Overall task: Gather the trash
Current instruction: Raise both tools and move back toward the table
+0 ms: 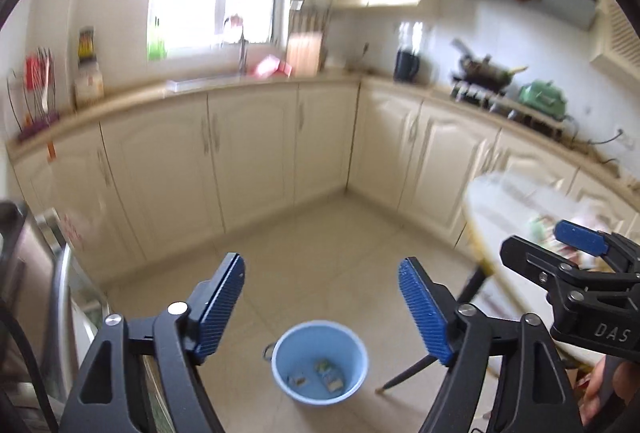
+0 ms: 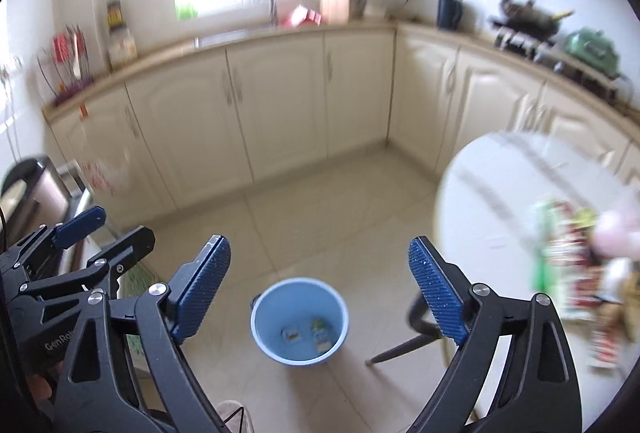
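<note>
Below and between the blue pads of both claws, a blue bucket point(image 1: 319, 361) point(image 2: 299, 320) stands upright on the tiled floor, its open mouth facing up toward the cameras.

Left claw point(image 1: 322, 309): spread wide, nothing between the pads. The bucket lies just beyond and beneath the gap.

Right claw point(image 2: 320, 289): spread wide, nothing held. In the left wrist view it appears at the right edge, over the table rim; only one of its pads is visible there.

Bucket contents: two small pieces of trash lie flat on the bottom. The left scrap point(image 2: 291, 334) is roughly square, so no clear long axis can be read. The green-topped packet point(image 2: 320, 334) to its right is oblong, with its long axis running away from the claws, green end farthest.

To the right of the claws stands a white round table point(image 2: 500, 193) carrying blurred, colourful wrappers point(image 2: 568, 257); their outlines cannot be resolved. One dark table leg point(image 2: 404, 349) slants down to the floor just right of the bucket. Cream cabinets point(image 1: 256, 141) line the far walls.
</note>
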